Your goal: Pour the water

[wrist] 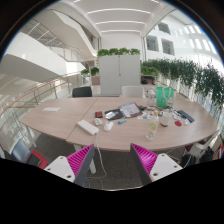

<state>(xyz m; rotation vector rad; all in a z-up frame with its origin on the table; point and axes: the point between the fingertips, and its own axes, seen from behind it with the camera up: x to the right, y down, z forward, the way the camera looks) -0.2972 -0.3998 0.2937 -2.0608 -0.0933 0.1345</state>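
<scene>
A: Setting?
B: Bright atrium with plants; a large oval table (60, 122) ahead, carrying papers, a laptop (130, 109) and clutter.
A: Gripper (114, 160) condition?
B: Released; pink pads (82, 160) spread apart, nothing between them; positioned short of the table's near edge.
A: Task item?
B: A glass (151, 128) stands on the table, right of the laptop; a green jug (164, 96) sits behind it.

Count from the doorway side: one gripper (114, 160), two fingers, two pink pads (82, 161), spread apart with nothing between them. Beyond them, one long oval table (60, 122). On it, ahead of the fingers: one open laptop (129, 109), one green jug (164, 96), one clear glass (152, 129). Past the table: one white cabinet (119, 74). Smaller clutter too tiny to count.
</scene>
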